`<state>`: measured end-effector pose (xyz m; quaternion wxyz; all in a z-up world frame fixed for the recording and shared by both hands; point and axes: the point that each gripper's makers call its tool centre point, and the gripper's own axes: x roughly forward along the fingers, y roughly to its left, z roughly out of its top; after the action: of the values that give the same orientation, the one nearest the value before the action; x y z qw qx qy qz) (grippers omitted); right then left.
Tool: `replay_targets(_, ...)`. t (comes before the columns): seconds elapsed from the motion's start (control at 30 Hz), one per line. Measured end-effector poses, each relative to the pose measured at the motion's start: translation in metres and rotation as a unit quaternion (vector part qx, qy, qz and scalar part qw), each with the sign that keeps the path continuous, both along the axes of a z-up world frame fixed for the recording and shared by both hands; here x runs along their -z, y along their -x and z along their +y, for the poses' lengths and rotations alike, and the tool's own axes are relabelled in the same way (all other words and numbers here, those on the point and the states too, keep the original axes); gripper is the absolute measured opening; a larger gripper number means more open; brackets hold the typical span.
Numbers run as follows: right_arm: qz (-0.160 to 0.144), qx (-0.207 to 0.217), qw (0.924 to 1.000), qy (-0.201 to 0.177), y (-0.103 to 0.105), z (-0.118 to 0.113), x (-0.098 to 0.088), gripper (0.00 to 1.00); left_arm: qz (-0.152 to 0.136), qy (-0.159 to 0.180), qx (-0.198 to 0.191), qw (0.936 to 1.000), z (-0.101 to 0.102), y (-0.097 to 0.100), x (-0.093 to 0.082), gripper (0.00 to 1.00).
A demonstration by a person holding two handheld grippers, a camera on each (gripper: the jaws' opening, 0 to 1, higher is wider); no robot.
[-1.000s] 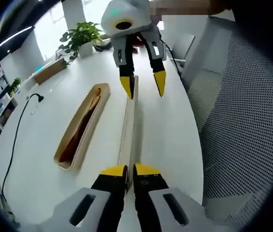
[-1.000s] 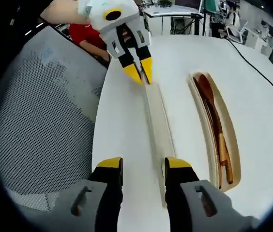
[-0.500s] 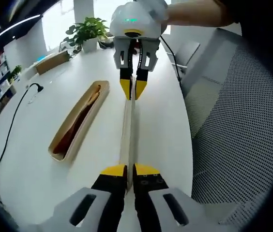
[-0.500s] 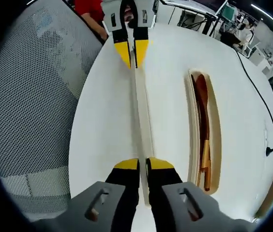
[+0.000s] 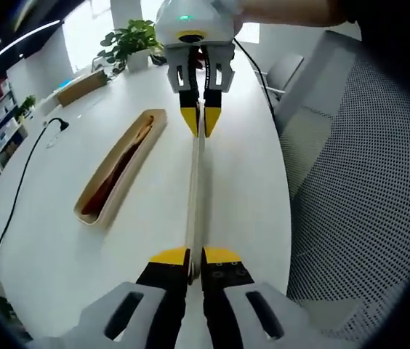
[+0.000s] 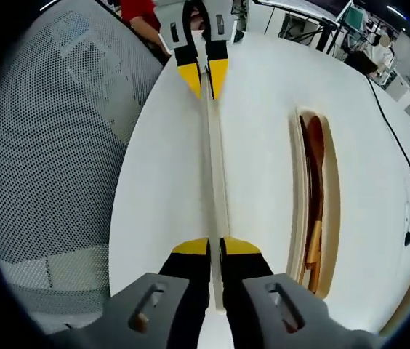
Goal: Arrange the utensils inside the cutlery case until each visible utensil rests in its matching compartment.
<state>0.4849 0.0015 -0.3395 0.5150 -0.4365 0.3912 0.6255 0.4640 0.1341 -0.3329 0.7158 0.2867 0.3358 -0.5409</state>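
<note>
Spanning both views is a white table (image 5: 59, 240), rounded at its edge, with a grey mesh chair back (image 5: 365, 182) beside it. Along the table's edge lies a long, thin pale wooden lid (image 5: 196, 189), seen nearly edge-on and held at both ends.

The left claw (image 5: 196, 255) has its yellow-tipped jaws pressed together on the near end of the lid in the left gripper view. The right claw (image 5: 201, 121) reaches in from the far side of that view, a person's hand above it, and pinches the lid's opposite end in the same way. The right gripper view confirms this from the other direction: the right claw (image 6: 214, 246) is clamped on the near end of the lid (image 6: 214, 160), and the left claw (image 6: 203, 77) grips the far end.

Well apart from the lid, the open wooden cutlery case (image 5: 118, 169) rests flat on the table, a long narrow tray with rounded ends. Inside it lie dark and reddish wooden utensils (image 6: 314, 182), laid lengthwise; their exact kind and compartments cannot be told.

A black cable (image 5: 19, 185) runs across the table beyond the case. A potted green plant (image 5: 134, 38) stands at the table's far end.
</note>
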Motion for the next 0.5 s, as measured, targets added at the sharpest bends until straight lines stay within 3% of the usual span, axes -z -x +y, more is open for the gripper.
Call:
replay_targets(0.13,0.011,-0.002,0.9999,-0.001,0.0004,0.0003,0.0,0.02,-0.008,-0.004,0.014,0.9999,-0.0007,0.0036,-0.0003,0.05)
replay_targets(0.2,0.018,-0.006,0.9998,-0.001,0.0023,0.0006,-0.0004,0.02,0.018,-0.007,0.009,0.9998,-0.0014,0.0094,0.0001,0.05)
replay_targets(0.37,0.024,-0.02,0.9995,-0.005,0.003,0.0023,-0.0009,0.01,-0.003,-0.015,0.025,0.9996,0.0004,0.0071,0.0001,0.06)
replay_targets(0.43,0.035,-0.014,0.9992,-0.011,0.0045,0.0054,-0.002,0.01,-0.031,-0.019,0.027,0.999,0.0025,0.0021,0.0008,0.12)
replay_targets(0.5,0.045,-0.009,0.9987,-0.019,0.006,0.0096,-0.0023,0.01,-0.023,-0.02,0.022,0.9993,0.0034,0.004,0.0035,0.11)
